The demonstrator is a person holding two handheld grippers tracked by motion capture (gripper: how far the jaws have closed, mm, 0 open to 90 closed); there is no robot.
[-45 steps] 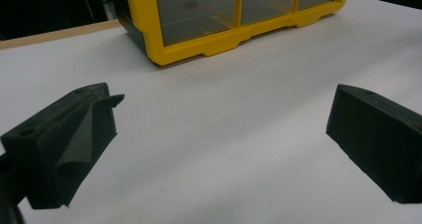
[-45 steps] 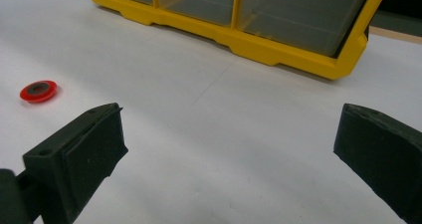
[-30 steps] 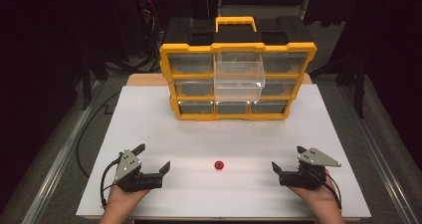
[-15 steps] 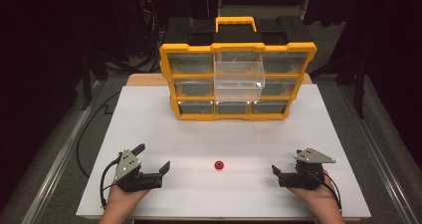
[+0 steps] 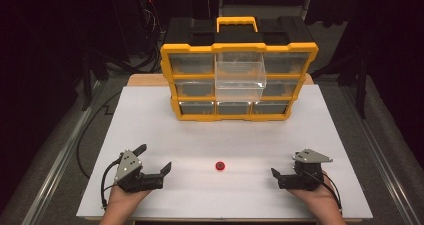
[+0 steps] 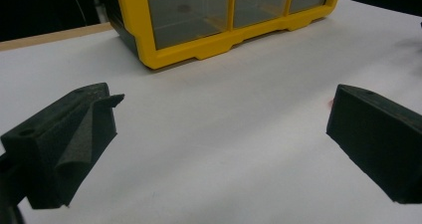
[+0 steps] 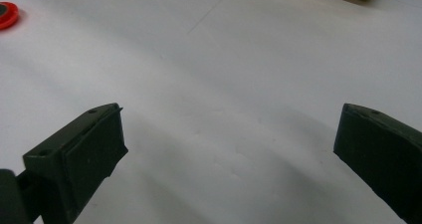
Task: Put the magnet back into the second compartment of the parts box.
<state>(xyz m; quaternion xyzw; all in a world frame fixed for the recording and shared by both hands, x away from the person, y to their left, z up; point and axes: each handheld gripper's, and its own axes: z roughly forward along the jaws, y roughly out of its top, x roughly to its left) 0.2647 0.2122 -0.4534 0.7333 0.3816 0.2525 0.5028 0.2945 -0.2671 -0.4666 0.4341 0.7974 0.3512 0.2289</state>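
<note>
While resting low on white worktop, left tongs and right tongs both spread apart, empty. Small red disc flat between them, near front edge, well apart from yellow drawer organizer. Likely light, rigid, thin; best pinched across rim, edges possibly slippery.

1. I see a white table top across the middle of the frame, evenly lit, with a wooden edge showing at its far side.
2. Grey floor flanks it left and right.
3. The top of the frame is dark; black cables hang at upper left.
</note>
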